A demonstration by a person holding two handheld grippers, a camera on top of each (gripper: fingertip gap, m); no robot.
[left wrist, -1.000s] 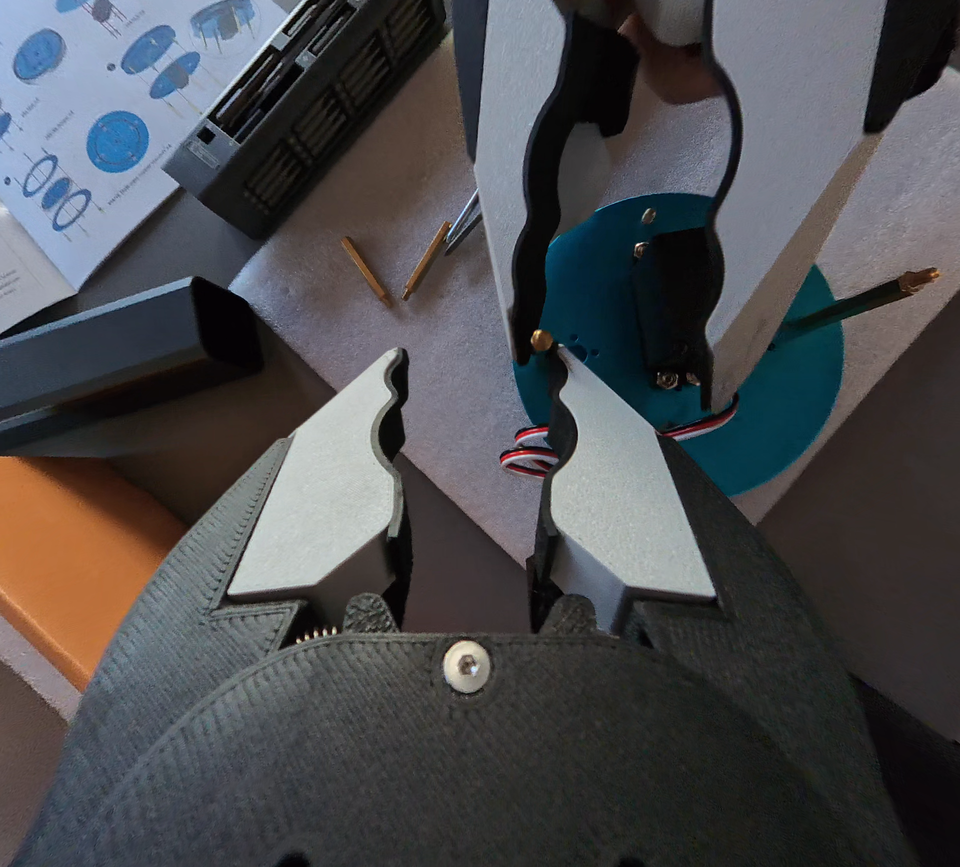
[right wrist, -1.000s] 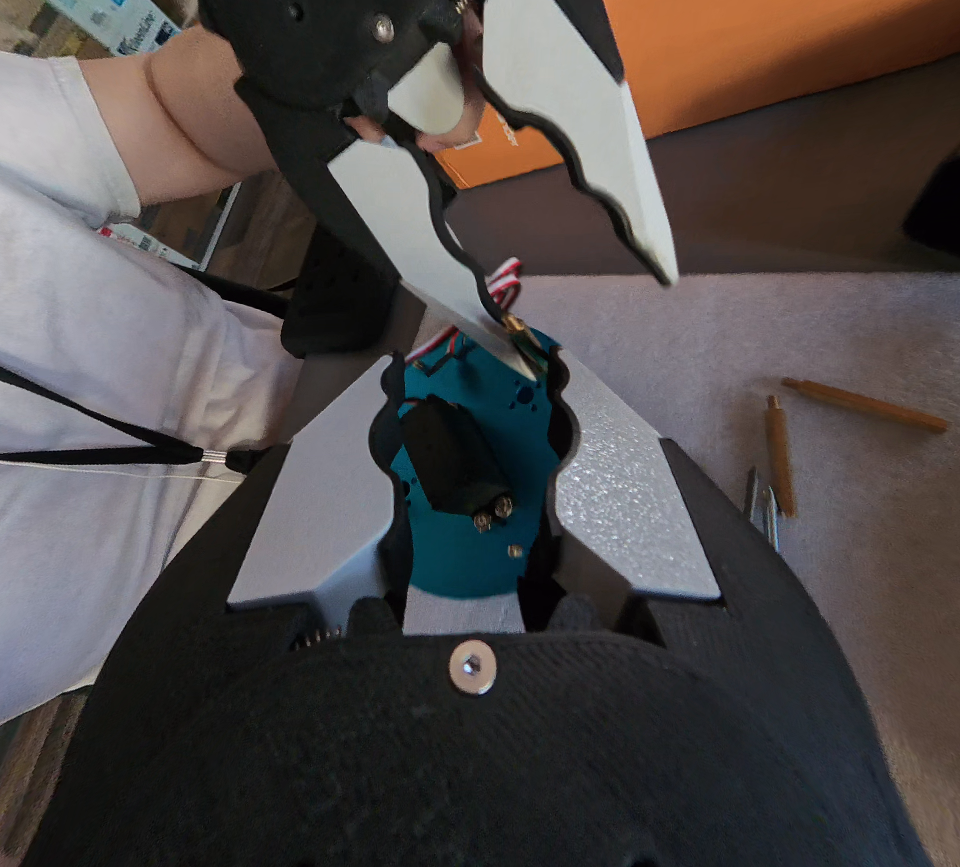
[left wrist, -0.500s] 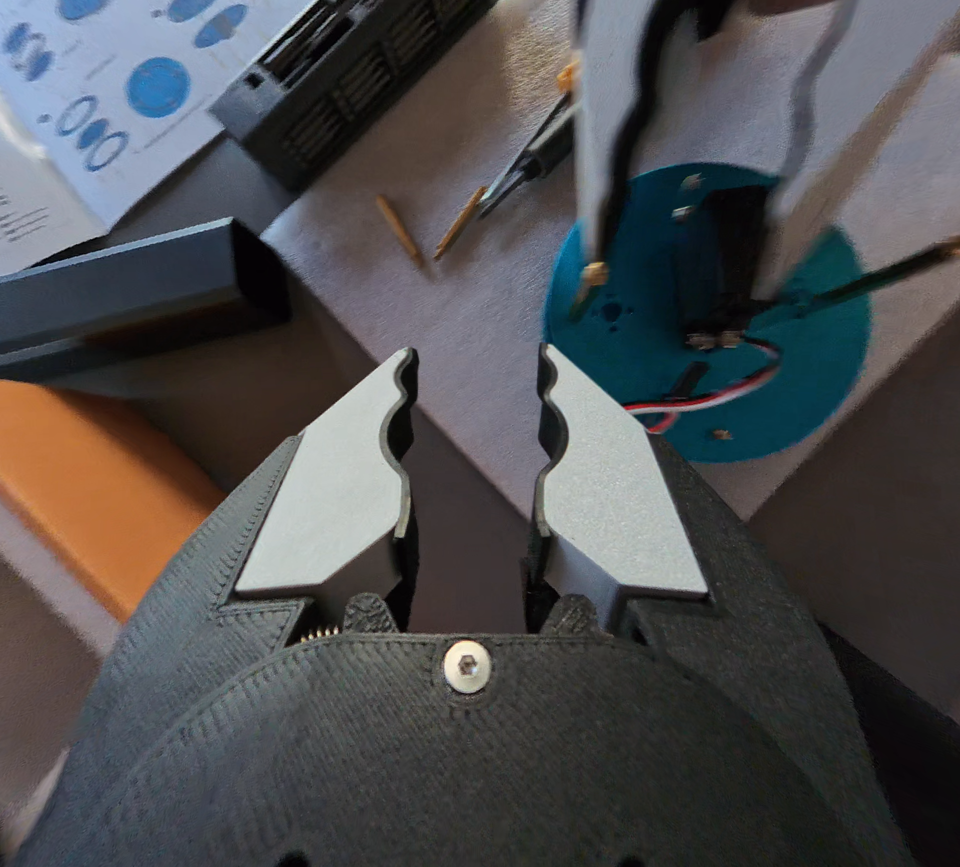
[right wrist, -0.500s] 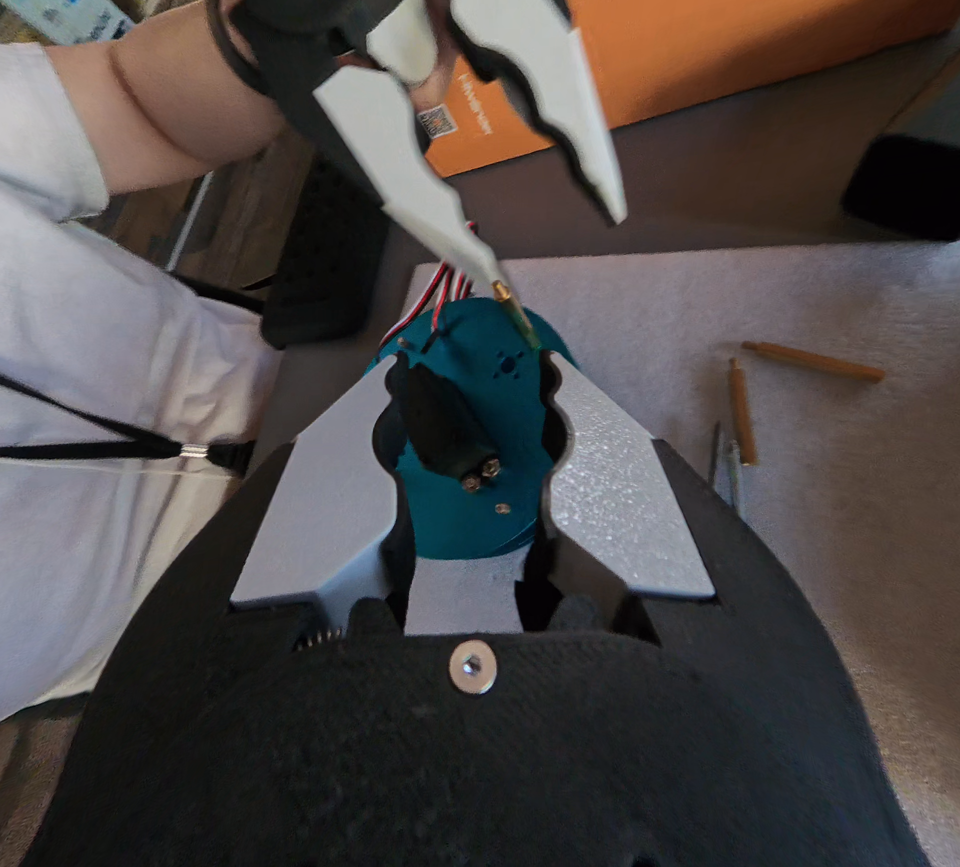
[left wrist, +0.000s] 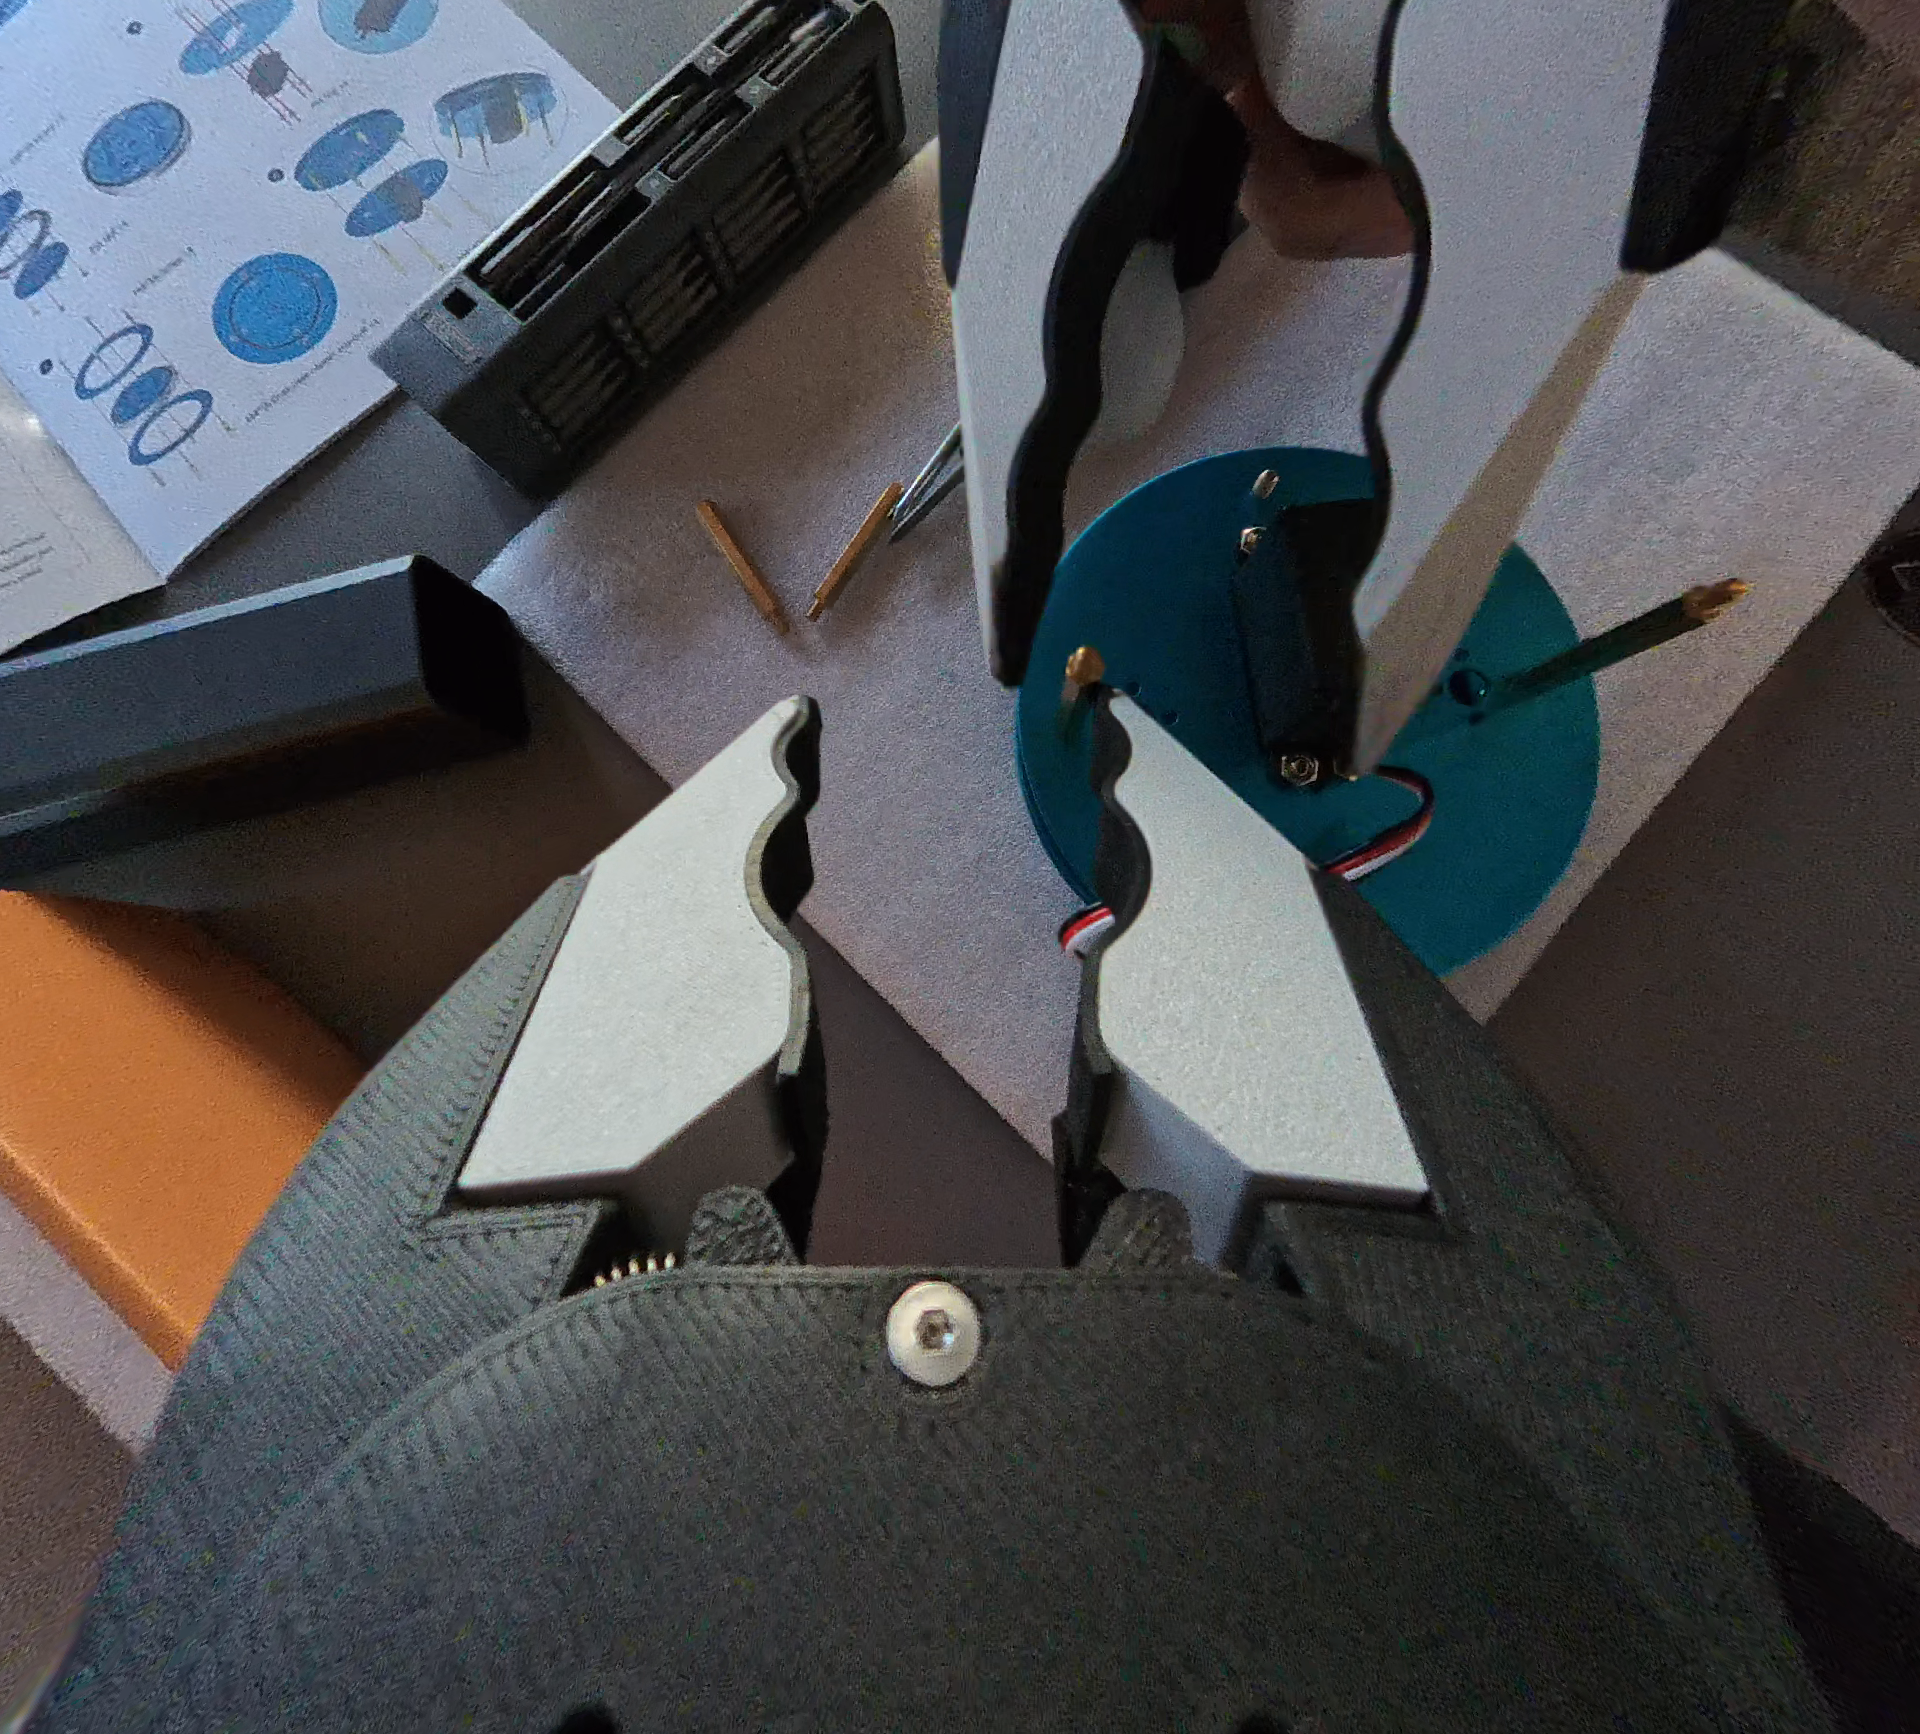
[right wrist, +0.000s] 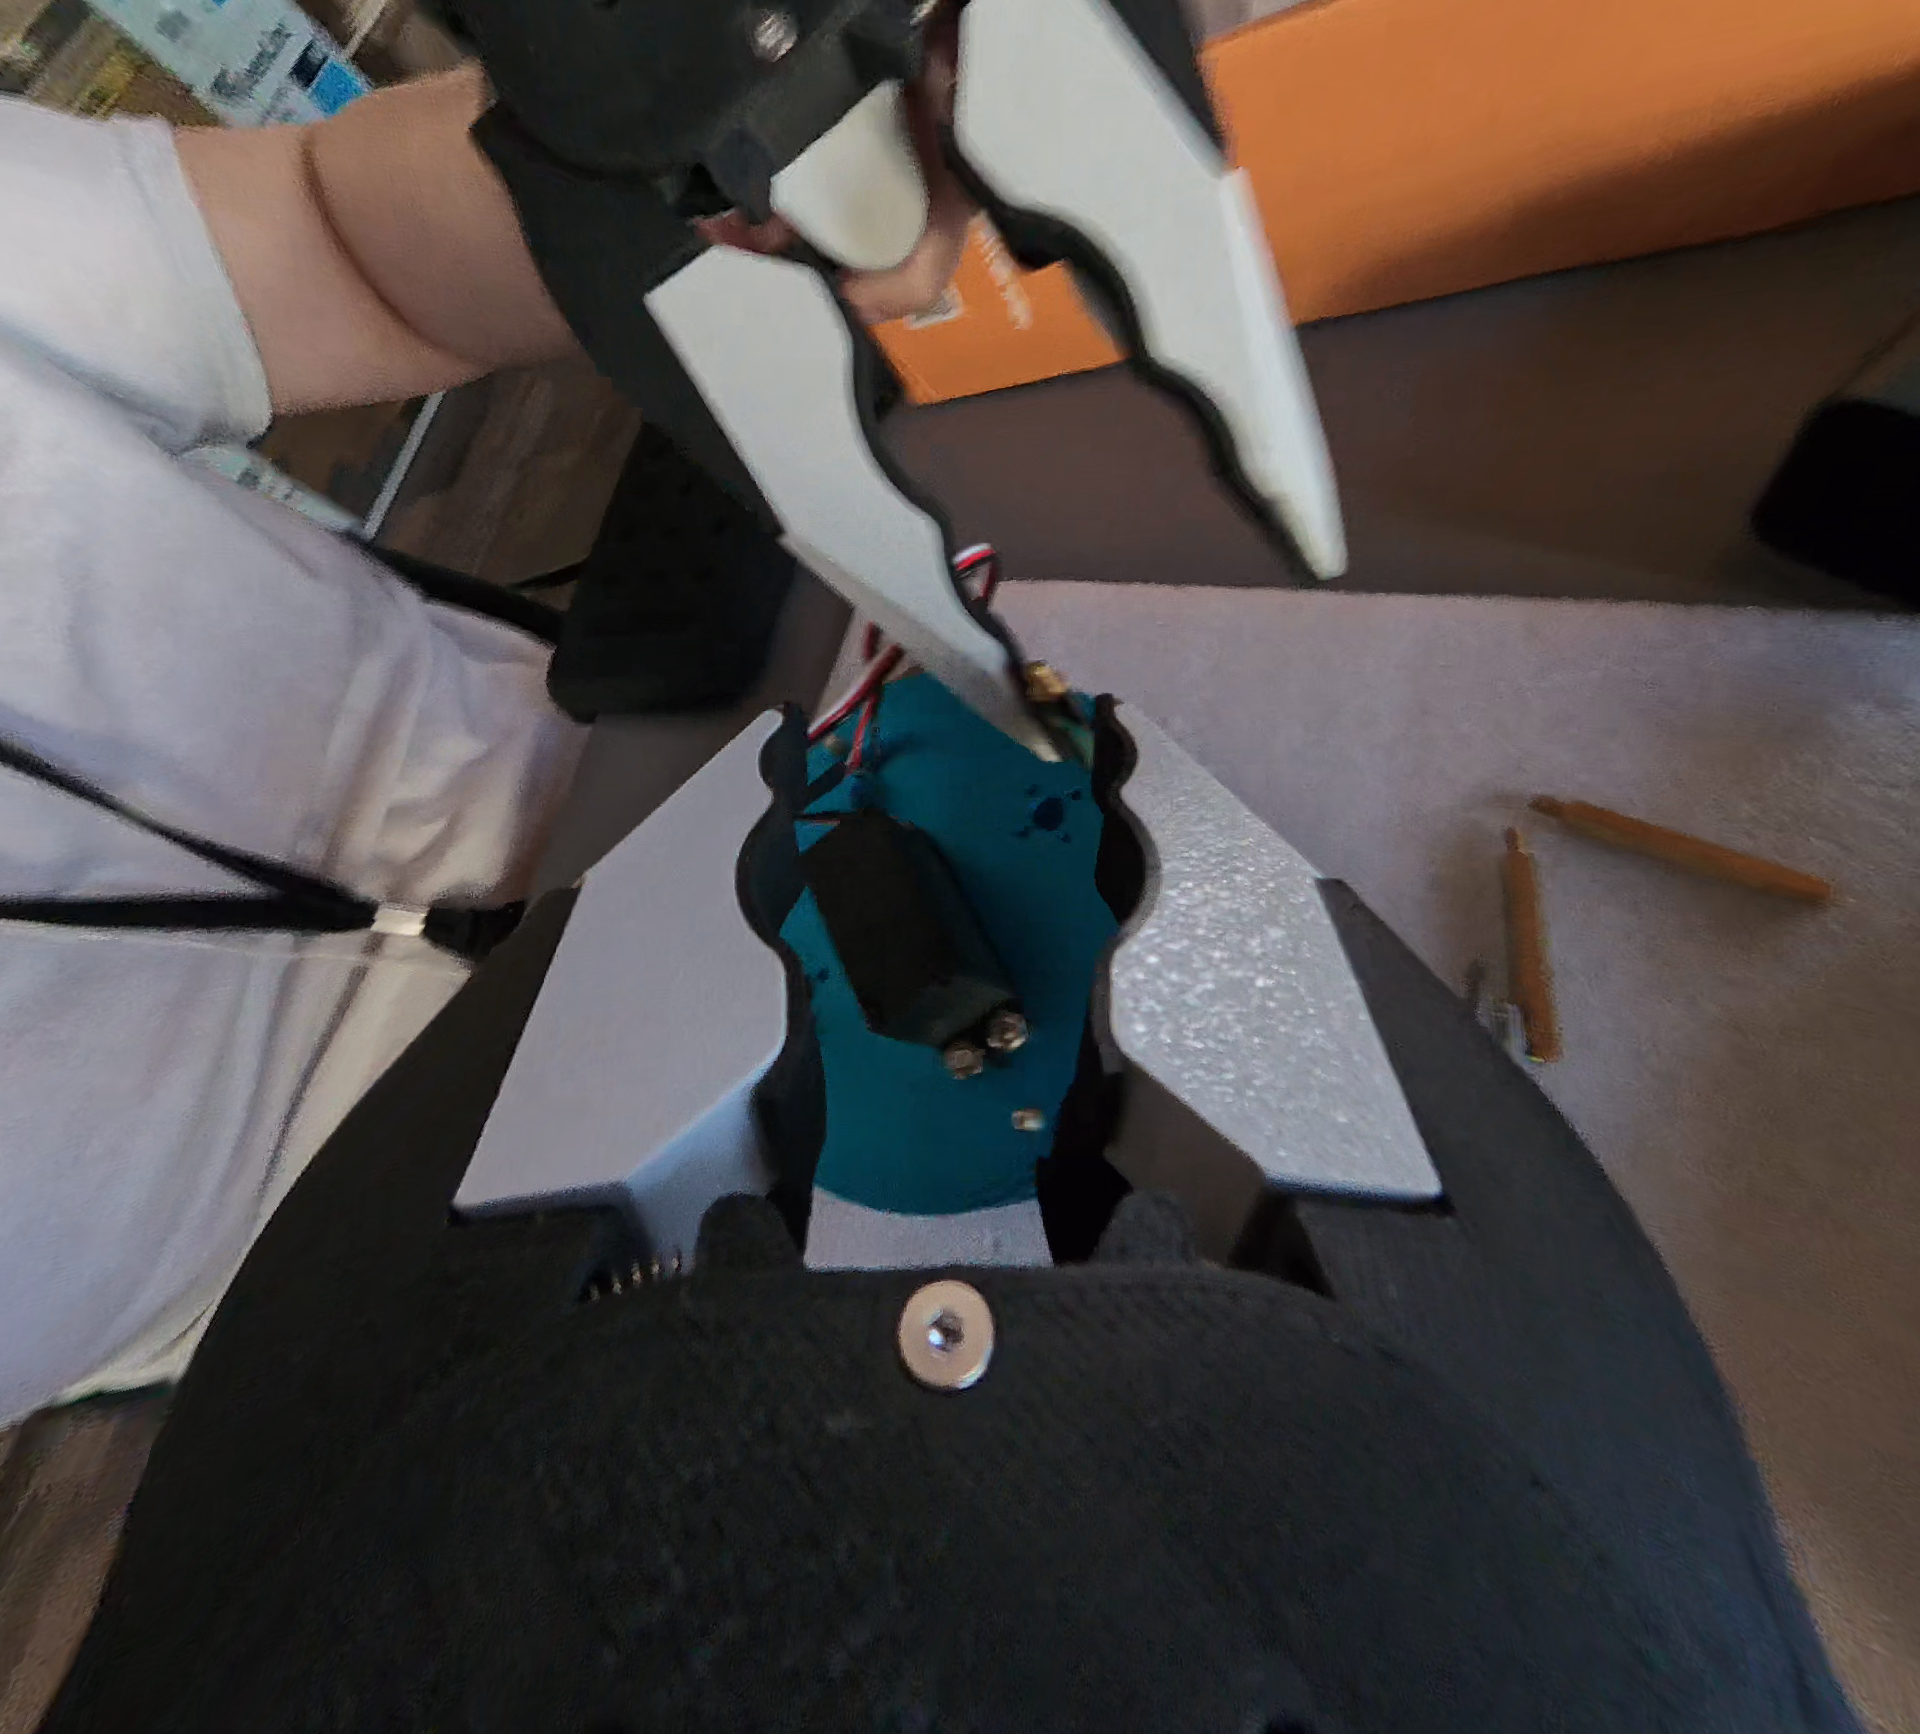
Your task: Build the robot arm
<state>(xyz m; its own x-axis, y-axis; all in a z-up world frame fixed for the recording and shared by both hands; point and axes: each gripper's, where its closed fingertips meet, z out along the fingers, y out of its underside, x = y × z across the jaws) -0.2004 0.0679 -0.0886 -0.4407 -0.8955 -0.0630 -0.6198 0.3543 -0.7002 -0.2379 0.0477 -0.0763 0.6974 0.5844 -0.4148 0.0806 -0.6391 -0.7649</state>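
Note:
A teal disc [left wrist: 1143, 604] lies on a grey foam mat [left wrist: 644, 583]. A black servo [left wrist: 1299, 635] with red, white and black wires [left wrist: 1382, 843] is bolted on the disc. Two brass standoffs stand on it, one near me [left wrist: 1083, 664] and one at the right [left wrist: 1714, 593]. My left gripper [left wrist: 956, 718] is open and empty, its right finger tip beside the near standoff. My right gripper [left wrist: 1179, 713] comes down from above, open, its fingers either side of the servo. In the right wrist view my right gripper [right wrist: 940, 718] frames the disc [right wrist: 904, 1134] and servo [right wrist: 904, 936]. There the left gripper [right wrist: 1179, 650] reaches the standoff [right wrist: 1039, 676].
Two loose brass standoffs [left wrist: 743, 567] [left wrist: 852, 552] and tweezers [left wrist: 925, 489] lie on the mat. A black bit case [left wrist: 644, 230], a printed sheet [left wrist: 208, 126], a black square tube [left wrist: 260, 697] and an orange box [left wrist: 104, 1113] are at the left. A person's arm [right wrist: 364, 250] is behind. The black bit case [left wrist: 644, 230] is about 15 cm from both grippers' fingertips.
Half a second ago my left gripper had drawn back from the disc; it has come forward again to the near standoff. The right gripper stays over the servo, still open.

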